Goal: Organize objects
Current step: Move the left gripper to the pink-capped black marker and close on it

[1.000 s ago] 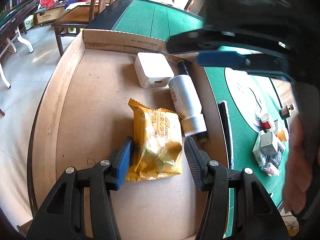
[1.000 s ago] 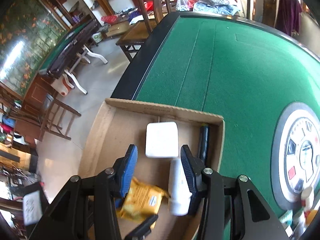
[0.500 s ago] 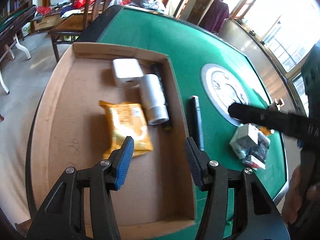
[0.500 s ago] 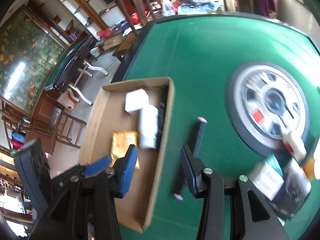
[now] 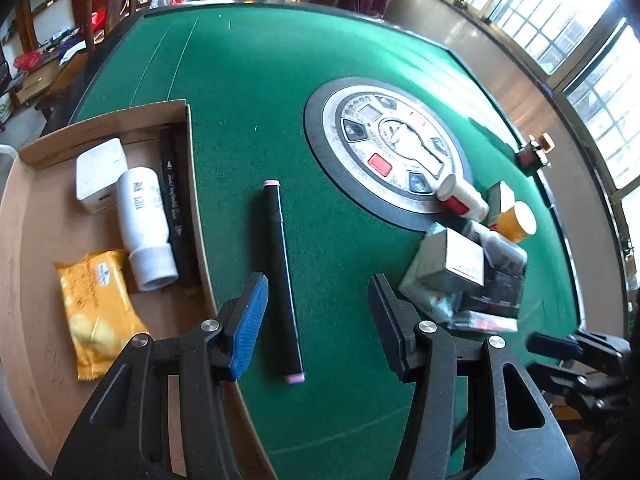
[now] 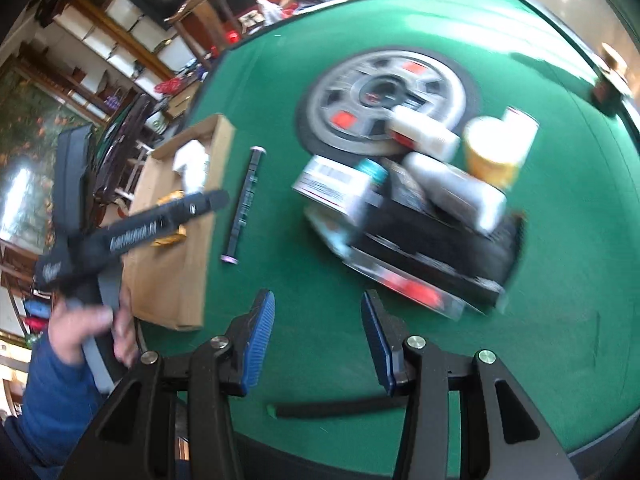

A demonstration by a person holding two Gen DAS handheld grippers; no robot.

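A cardboard box (image 5: pixel 24 208) at the table's left holds a white charger (image 5: pixel 100 174), a white bottle (image 5: pixel 146 224), a black marker (image 5: pixel 172 200) and a yellow snack packet (image 5: pixel 96 308). A black pen with pink ends (image 5: pixel 280 280) lies on the green felt beside the box. My left gripper (image 5: pixel 316 320) hovers open over the pen's near end, holding nothing. A pile of small boxes and bottles (image 6: pixel 420 208) sits to the right, blurred in the right wrist view. My right gripper (image 6: pixel 318 332) is open and empty above bare felt, in front of that pile.
A round control panel (image 5: pixel 388 152) is set in the table's middle. An orange cup (image 5: pixel 516 224) and a white bottle with a red band (image 5: pixel 460 196) lie by the pile. A black stick with a green tip (image 6: pixel 340 406) lies under my right gripper. Chairs stand beyond the far edge.
Both grippers swept right, away from over the box. The left one went from above the snack packet to above the pen; the right one now faces the pile.
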